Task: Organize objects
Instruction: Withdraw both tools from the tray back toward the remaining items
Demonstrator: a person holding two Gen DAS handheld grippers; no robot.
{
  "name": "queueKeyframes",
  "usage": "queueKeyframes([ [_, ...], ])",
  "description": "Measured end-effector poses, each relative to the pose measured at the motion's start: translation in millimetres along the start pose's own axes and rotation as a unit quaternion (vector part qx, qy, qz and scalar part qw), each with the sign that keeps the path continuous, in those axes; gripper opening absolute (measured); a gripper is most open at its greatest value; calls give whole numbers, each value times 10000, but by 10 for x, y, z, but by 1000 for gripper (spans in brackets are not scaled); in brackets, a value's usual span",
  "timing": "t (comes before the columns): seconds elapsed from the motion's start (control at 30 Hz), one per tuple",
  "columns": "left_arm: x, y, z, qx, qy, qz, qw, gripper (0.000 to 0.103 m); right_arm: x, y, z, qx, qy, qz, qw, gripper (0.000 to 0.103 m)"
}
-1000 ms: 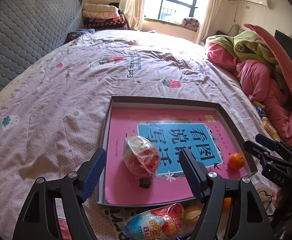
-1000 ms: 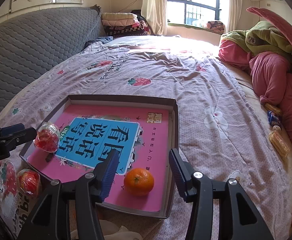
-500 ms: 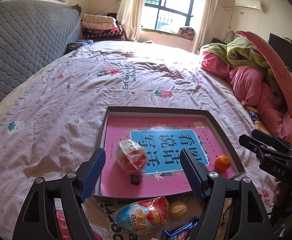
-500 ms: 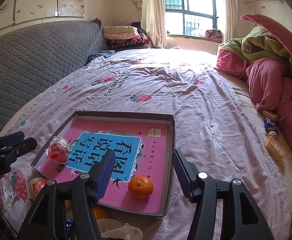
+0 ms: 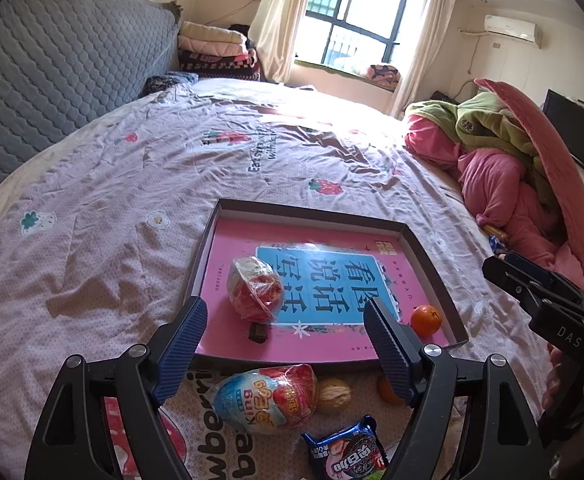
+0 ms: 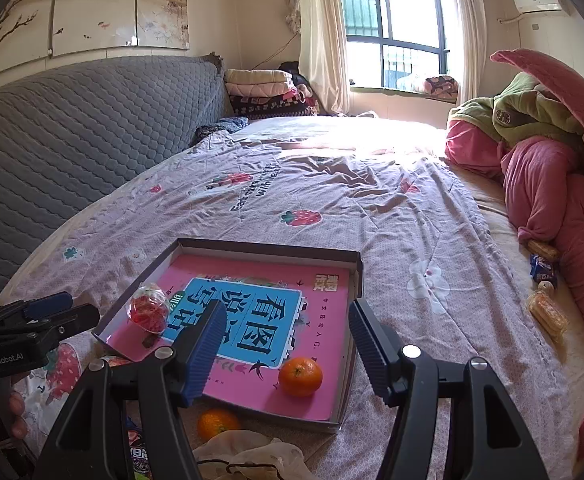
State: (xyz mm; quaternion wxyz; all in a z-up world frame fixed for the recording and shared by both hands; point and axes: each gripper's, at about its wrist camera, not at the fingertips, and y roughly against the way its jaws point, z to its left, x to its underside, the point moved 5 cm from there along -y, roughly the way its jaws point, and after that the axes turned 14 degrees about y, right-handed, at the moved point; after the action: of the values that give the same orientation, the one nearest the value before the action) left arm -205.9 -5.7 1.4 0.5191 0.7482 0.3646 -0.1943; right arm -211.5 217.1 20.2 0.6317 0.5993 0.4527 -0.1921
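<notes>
Both tongs empty, next pick pending
Left gripper [image 5: 284, 330] and right gripper [image 6: 284, 338] jaws opening, nothing between. Egg snack [image 5: 266, 398] lies just below left's tips, outside tray [image 5: 431, 264]: drop straight, straddle the middle.

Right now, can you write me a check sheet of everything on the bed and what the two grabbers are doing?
Surface: purple bedsheet, wrinkled.
Job's things: shallow box with a pink book; wrapped red snack and an orange lie inside.
Clutter: egg-shaped toy pack, walnut, cookie packet, second orange, all outside the near box edge.
Grippers: left gripper and right gripper empty, jaws opening.
Cables: nothing seen.
Surroundings: grey headboard, window, pink blanket heap.
</notes>
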Motion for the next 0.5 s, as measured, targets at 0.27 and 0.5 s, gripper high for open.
queueKeyframes([
  [0.27,39,326,-98,113,-20,-269,9996,83,-51,203,42,-112,86,-172,9998,63],
  [0.5,135,592,-156,27,-47,-414,9991,83,-9,302,152,-159,240,-169,9994,65],
])
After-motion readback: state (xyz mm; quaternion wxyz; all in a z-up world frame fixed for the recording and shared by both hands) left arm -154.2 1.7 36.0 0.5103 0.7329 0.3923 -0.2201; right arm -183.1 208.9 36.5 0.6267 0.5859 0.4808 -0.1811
